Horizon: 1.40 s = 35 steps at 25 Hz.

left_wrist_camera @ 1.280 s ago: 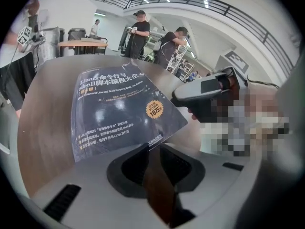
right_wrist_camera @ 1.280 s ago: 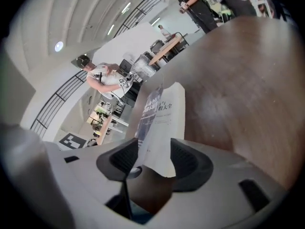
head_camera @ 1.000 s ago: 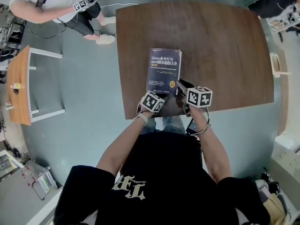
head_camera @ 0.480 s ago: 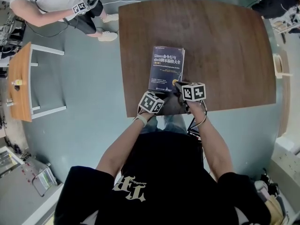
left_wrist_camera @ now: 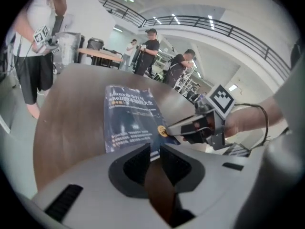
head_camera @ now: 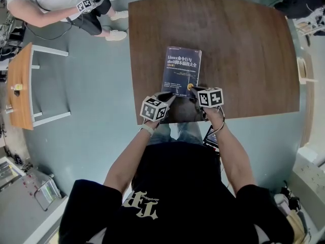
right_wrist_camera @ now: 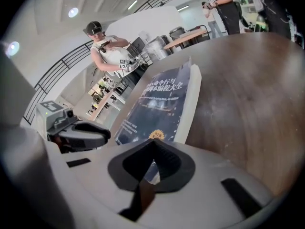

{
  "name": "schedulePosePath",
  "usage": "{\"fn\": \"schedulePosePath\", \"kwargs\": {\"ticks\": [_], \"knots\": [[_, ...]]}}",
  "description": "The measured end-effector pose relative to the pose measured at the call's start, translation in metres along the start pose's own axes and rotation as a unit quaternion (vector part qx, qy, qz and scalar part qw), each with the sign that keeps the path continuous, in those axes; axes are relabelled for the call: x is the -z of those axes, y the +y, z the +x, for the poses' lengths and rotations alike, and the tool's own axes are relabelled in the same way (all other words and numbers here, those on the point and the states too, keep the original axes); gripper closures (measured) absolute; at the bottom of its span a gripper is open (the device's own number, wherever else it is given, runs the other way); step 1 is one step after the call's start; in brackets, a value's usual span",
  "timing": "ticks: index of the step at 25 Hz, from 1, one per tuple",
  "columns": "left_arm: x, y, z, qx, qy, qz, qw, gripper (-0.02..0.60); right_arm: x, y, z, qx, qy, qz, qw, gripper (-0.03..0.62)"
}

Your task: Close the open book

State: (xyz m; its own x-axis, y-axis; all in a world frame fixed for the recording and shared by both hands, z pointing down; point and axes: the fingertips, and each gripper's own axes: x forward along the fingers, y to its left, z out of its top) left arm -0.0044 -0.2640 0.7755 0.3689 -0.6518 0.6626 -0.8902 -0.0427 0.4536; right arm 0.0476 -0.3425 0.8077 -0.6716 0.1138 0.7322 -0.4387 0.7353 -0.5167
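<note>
Book (head_camera: 182,71) closed, flat on brown surface (head_camera: 244,44), dark blue cover up, white page edge facing 3 o'clock. Lying mid-surface, nearer the 6 o'clock edge in head view.

Right hand-held gripper (head_camera: 191,89) at book's 5 o'clock corner, jaws pressed together, tips right by gold seal (head_camera: 189,86) on cover; contact with cover unclear. Nothing pinched between the jaws in right gripper view.

Left hand-held gripper (head_camera: 170,95) just beside book's 6 o'clock edge, toward the 7 o'clock corner, jaws apart by a narrow gap, nothing between them, only surface and book edge showing through. Both angled down toward 12 o'clock, close together but not touching.

Person in white top (head_camera: 48,4) on floor at 10 o'clock, well apart from surface. Side table (head_camera: 19,85) at 9 o'clock.
</note>
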Motion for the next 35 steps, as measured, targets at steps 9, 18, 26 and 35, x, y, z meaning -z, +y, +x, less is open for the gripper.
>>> {"fn": "schedulePosePath", "kwargs": {"ticks": [9,18,26,35], "knots": [[-0.038,0.069,0.014,-0.093,-0.007,0.064,0.9936,0.518,0.002,0.001,0.003,0.005,0.011,0.005,1.000,0.606],[-0.035,0.072,0.029,-0.099,0.009,0.086,0.9914,0.518,0.001,-0.002,0.002,0.003,0.005,0.015,1.000,0.606],[-0.034,0.073,0.034,-0.092,0.038,0.099,0.9901,0.518,0.000,-0.002,0.002,0.017,0.007,0.015,1.000,0.606],[-0.043,0.051,0.016,-0.057,0.031,0.154,0.9860,0.518,-0.012,0.023,-0.013,0.000,-0.039,0.012,0.999,0.606]]}}
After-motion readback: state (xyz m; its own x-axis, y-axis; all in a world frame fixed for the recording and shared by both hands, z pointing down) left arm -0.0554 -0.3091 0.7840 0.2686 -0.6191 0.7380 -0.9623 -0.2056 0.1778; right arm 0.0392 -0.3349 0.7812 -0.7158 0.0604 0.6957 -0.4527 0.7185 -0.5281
